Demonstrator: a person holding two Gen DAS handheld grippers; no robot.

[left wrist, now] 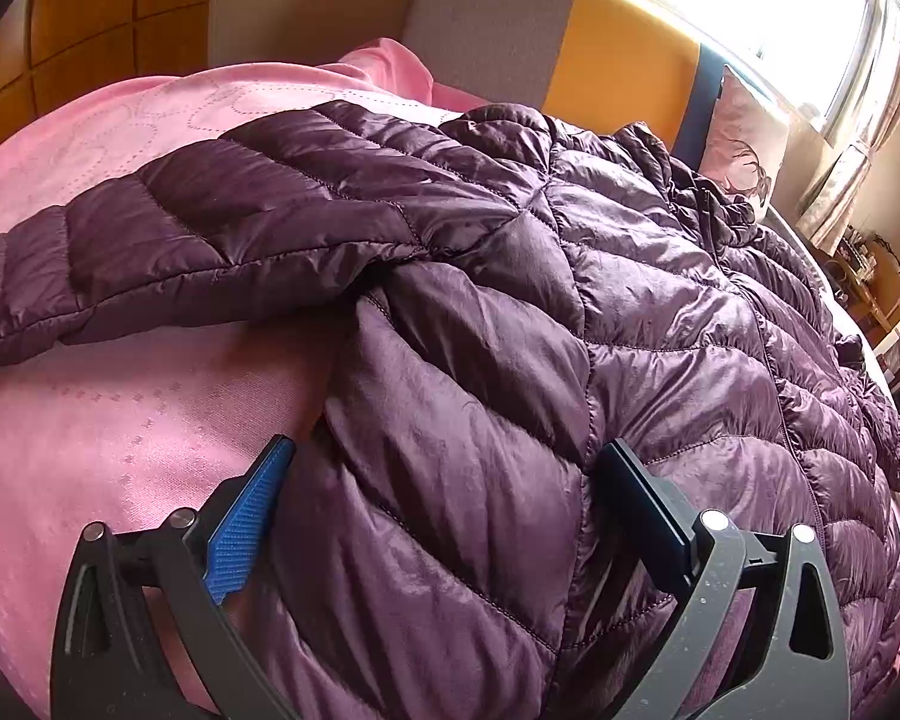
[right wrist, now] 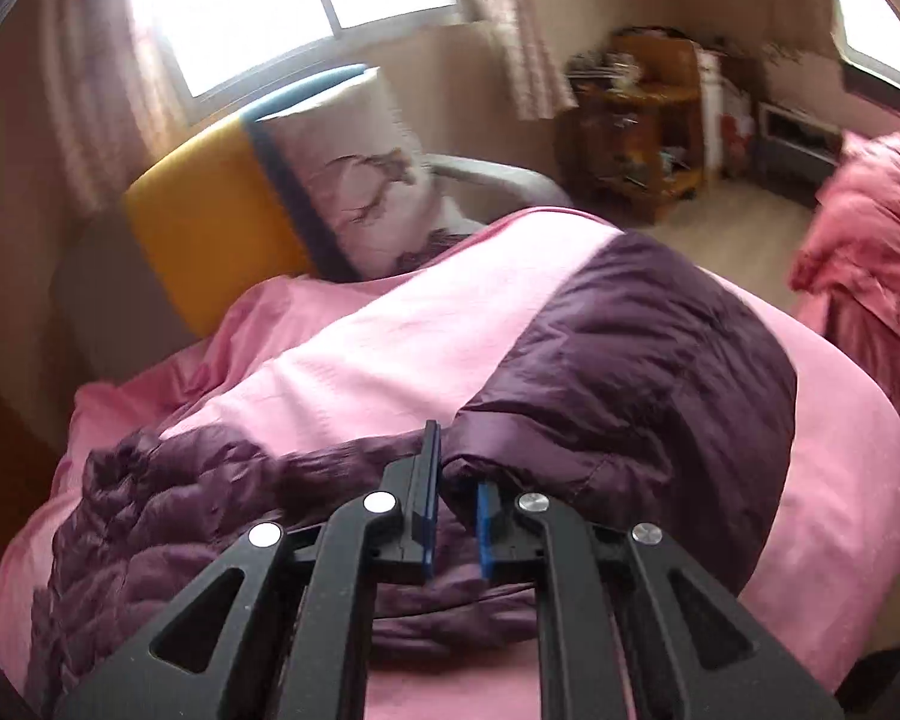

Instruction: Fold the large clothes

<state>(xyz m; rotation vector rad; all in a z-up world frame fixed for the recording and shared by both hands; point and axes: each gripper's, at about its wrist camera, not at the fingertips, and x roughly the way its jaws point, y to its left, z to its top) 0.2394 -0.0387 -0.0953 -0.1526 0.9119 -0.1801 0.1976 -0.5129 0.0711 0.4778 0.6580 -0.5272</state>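
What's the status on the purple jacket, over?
Left gripper open over jacket. Right gripper shut on jacket fabric. Pink bedspread beneath, nothing blocking.

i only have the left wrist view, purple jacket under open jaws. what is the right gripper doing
Observer: The right gripper is shut on a fold of the purple jacket; its jaws stand almost together with fabric pinched between them.
Operator: which part of the jacket
Observer: An edge of a smooth, bunched panel. Blur hides whether it is a sleeve or the hem.
Operator: anything past the bed on that side
Observer: Yes, a heap of red-pink bedding lies beyond the pink bedspread, and a cluttered wooden shelf stands against the far wall.
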